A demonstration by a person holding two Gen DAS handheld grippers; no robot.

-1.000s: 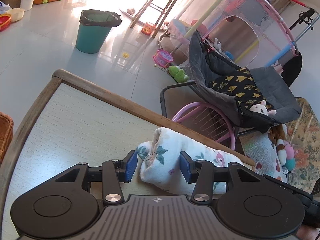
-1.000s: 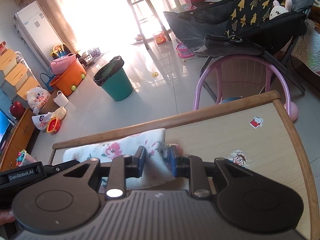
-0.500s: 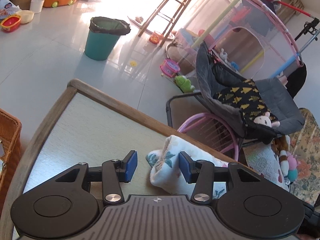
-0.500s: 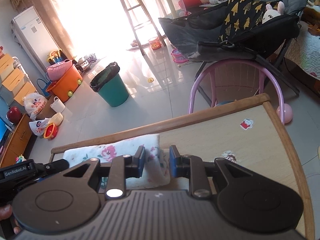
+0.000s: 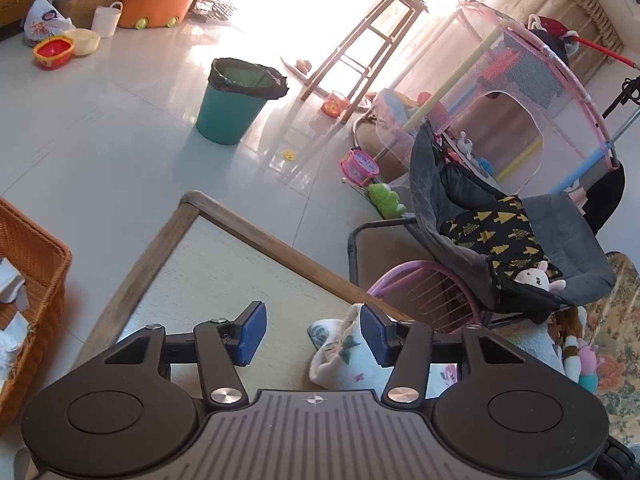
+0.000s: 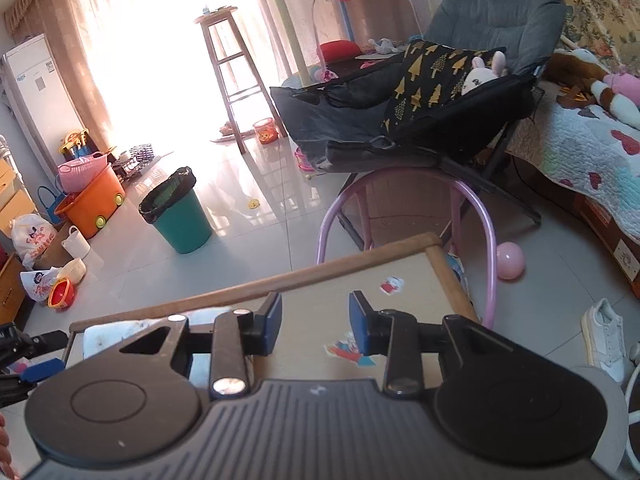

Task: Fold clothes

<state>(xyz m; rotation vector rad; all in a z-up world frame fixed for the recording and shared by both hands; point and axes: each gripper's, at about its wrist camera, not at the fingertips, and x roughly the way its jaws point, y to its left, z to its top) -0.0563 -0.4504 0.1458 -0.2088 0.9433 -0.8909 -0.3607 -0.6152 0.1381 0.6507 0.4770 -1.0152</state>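
Now both grippers have just been opening — left gripper (image 5: 312,338) and right gripper (image 6: 315,326) released; the folded cloth (image 5: 344,360), beside the surface (image 5: 224,276) edge, could snag a finger and unroll.

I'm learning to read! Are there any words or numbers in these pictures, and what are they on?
Nothing here is clear enough to read.
White bag: red print, too blurred to read.
Tall white unit: a small label and a blue logo, too small to read.
Sticker: a cartoon picture, no letters that show.
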